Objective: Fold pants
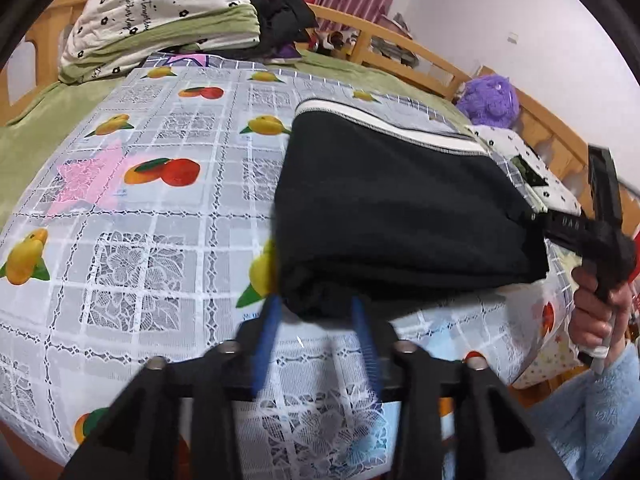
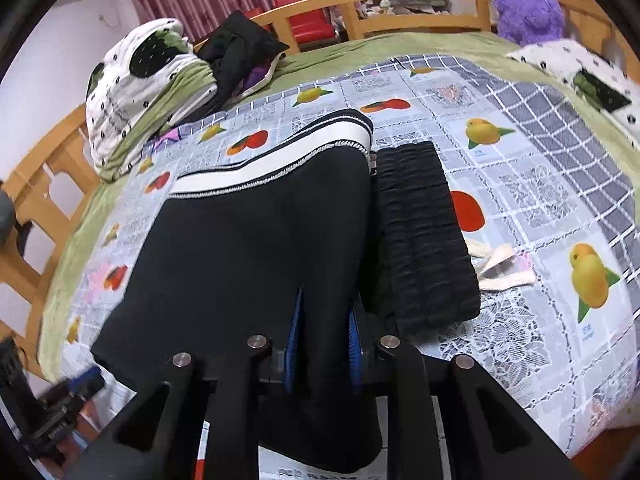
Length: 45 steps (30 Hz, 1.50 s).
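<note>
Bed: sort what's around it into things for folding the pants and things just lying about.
Job: pants; left gripper; right gripper, gripping the pants.
Lying about: ribbed black cloth; quilt bundle; black jacket; purple plush; cream strap.

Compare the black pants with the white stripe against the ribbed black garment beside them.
The striped pants are smooth knit; the ribbed black garment is crinkled in ridges. The striped pants carry a white band along one edge; the ribbed garment is plain black. The striped pants make a wider bundle, the ribbed garment a narrow strip. Both lie folded on the fruit-print cloth.
</note>
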Each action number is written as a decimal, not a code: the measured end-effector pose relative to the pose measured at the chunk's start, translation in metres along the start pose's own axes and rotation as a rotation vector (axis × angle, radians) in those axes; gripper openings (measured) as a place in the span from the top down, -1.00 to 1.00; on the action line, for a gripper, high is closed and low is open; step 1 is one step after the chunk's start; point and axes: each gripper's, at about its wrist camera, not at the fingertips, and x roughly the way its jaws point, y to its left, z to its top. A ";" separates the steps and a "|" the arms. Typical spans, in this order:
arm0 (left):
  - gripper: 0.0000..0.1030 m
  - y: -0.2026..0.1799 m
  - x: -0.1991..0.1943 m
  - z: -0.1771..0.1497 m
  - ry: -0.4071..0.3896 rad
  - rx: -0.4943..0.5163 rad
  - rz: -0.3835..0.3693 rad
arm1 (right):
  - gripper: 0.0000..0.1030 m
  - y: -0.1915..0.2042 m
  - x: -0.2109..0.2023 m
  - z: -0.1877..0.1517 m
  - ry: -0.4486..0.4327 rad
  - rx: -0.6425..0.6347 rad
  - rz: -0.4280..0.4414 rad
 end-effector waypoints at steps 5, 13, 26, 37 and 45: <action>0.02 0.003 0.003 0.004 -0.024 -0.014 0.010 | 0.61 -0.003 0.001 -0.003 0.001 -0.009 0.003; 0.02 -0.006 0.040 0.006 0.026 0.003 0.058 | 0.59 -0.004 0.003 0.000 0.008 -0.003 0.012; 0.80 0.003 0.013 0.028 -0.210 -0.114 0.086 | 0.81 0.005 0.012 0.010 -0.080 0.021 0.040; 0.66 0.007 -0.012 0.005 -0.079 -0.011 0.080 | 0.81 0.008 0.001 -0.006 -0.037 0.031 0.088; 0.44 -0.026 -0.045 0.000 -0.107 0.163 -0.102 | 0.81 -0.032 -0.017 -0.008 -0.091 0.094 0.015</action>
